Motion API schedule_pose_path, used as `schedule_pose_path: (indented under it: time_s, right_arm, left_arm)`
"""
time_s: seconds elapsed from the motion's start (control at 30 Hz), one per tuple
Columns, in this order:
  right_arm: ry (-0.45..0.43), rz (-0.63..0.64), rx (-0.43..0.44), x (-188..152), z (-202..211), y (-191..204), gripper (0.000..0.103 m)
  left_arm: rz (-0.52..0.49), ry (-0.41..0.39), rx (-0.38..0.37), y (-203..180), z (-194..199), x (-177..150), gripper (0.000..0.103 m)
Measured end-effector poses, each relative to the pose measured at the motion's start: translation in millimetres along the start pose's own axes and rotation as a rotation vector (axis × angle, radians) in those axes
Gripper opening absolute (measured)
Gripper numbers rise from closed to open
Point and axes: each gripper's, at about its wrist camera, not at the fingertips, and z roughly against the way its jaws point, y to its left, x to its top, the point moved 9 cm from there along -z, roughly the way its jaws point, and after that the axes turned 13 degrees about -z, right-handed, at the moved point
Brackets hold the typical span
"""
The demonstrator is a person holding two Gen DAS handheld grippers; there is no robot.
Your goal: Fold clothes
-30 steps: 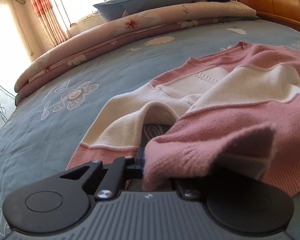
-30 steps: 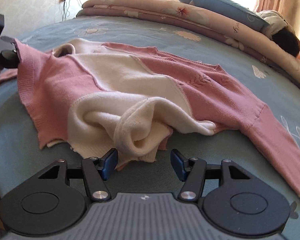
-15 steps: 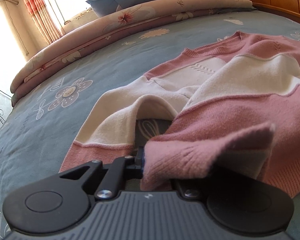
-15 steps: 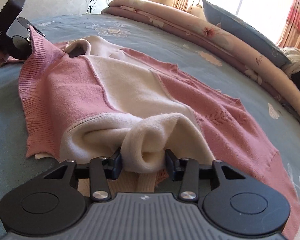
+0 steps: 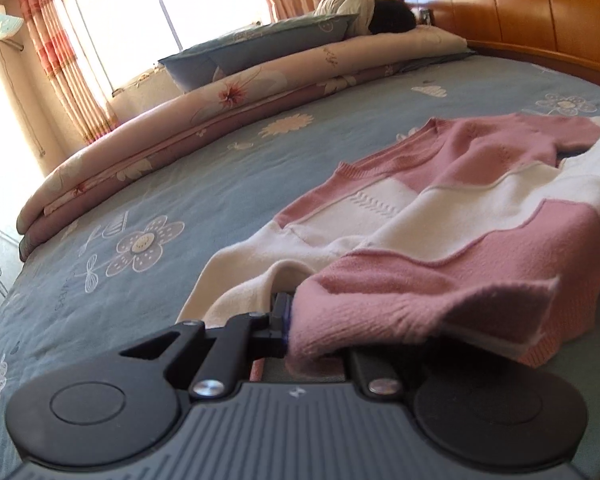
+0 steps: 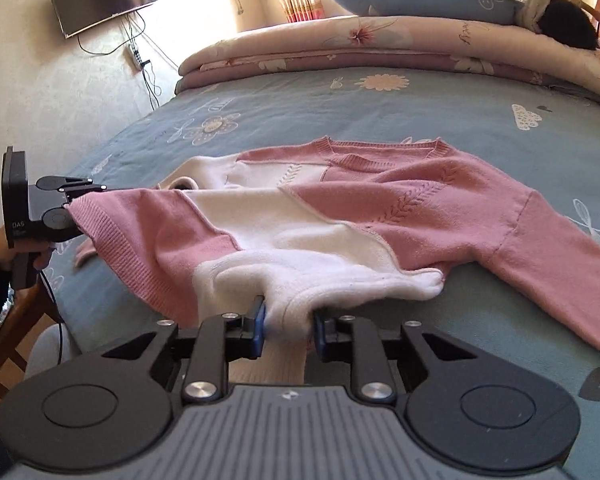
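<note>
Right gripper [image 6: 287, 330] is closing its jaws on a bunched white fold of the sweater [image 6: 340, 216] on the bed [image 6: 420, 112], left gripper [image 5: 290, 322] clamps the pink hem corner; we judge the knit soft, light, floppy, so 2 hem-corner grips suit.

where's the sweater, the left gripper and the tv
sweater [image 6: 400, 200], right wrist view, pink chest panel
left gripper [image 6: 70, 204], right wrist view, tips shut on the pink hem
tv [image 6: 102, 0], right wrist view, dark screen on the wall
</note>
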Motion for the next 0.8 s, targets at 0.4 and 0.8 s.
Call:
schedule_pose_path:
  time_s: [0.4, 0.8]
  right_arm:
    - [0.089, -0.231, -0.254, -19.6, 54.7, -78.6, 0.039]
    - [0.091, -0.273, -0.344, -39.1, 46.4, -98.8, 0.041]
  left_arm:
    - [-0.201, -0.011, -0.310, -77.8, 78.0, 9.7, 0.023]
    - [-0.204, 0.122, -0.283, -78.4, 71.1, -20.8, 0.024]
